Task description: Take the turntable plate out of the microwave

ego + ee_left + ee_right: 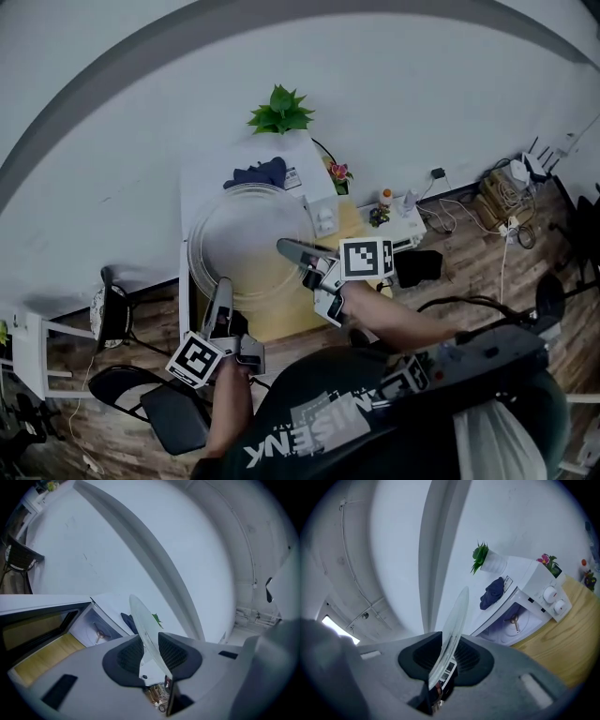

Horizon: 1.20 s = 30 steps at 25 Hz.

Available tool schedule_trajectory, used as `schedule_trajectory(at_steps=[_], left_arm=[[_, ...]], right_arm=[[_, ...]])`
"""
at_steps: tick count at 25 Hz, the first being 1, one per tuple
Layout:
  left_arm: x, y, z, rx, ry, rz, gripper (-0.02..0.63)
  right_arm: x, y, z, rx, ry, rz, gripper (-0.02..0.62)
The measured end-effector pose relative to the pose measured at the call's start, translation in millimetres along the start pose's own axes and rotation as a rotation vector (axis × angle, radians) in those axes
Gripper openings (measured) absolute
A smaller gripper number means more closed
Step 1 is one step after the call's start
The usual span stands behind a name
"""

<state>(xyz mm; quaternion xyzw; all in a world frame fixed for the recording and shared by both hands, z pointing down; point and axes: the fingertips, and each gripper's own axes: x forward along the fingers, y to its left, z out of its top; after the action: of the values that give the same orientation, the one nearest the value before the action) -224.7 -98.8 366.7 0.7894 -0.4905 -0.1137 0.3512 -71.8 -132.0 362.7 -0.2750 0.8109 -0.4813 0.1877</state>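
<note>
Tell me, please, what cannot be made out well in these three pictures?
- Head view: the cavity of the microwave, behind the raised turntable plate.
- Left gripper view: the microwave door, cut off by the left edge.
- Right gripper view: markings around the dials, too small to read.
- Head view: the small items right of the microwave, too small to name.

microwave [536,585] cavity open (hub [514,620] inside), door [42,617] standing left, cloth [492,592], plant [480,557] on top

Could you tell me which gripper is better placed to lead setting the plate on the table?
Probably the right gripper: both clamp the turntable plate by its rim, but bare wooden table lies on its side, while the left gripper is beside the open microwave door.
</note>
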Motion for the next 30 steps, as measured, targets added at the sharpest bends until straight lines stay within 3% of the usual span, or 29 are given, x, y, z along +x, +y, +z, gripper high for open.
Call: schedule_trajectory(at_steps=[4,30], left_arm=[[1.0,-1.6,2.1,0.002,-0.001,-0.004,0.098],[12.7,-5.0,1.7,0.026,0.007,-0.008,0.103]], right_arm=[[4.7,6.1,0.5,0.002,-0.008,0.044,0.077],[5.2,-4.7,5.5,-0.012,-0.012,0.031,0.086]])
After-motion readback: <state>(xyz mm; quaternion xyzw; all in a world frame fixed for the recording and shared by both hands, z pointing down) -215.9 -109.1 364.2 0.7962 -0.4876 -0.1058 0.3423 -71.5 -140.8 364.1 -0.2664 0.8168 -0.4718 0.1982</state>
